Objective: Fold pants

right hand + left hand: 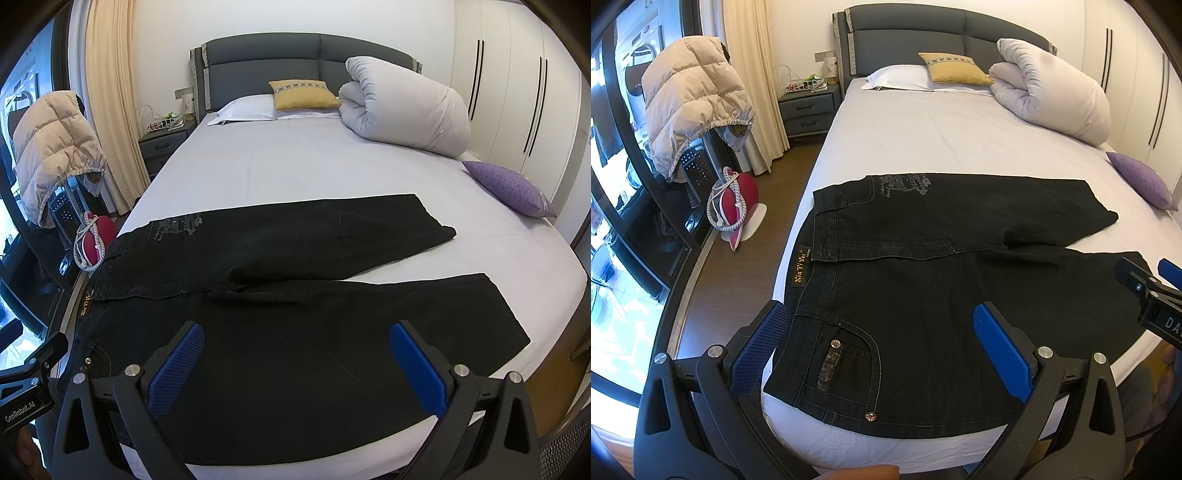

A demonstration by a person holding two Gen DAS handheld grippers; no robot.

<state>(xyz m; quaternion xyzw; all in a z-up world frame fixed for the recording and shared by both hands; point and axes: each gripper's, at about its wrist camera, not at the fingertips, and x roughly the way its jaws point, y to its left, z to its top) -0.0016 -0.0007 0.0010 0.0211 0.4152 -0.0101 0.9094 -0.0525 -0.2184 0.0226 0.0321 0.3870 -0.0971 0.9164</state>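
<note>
the black pants (295, 288) lie flat across the near end of the bed (295, 162), waistband toward the left of the frame, legs splayed to the right. the left gripper (882, 343) is spread wide over the pocket area, holding nothing, and the right gripper (295, 365) is equally spread over the near leg, empty.

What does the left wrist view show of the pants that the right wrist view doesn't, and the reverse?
Only the left wrist view shows the front pocket with its rivets and the readable waistband label. Only the right wrist view shows the near leg's hem fully. Both show the black pants spread flat on the bed, legs apart, with the left gripper and right gripper open above them.
</note>
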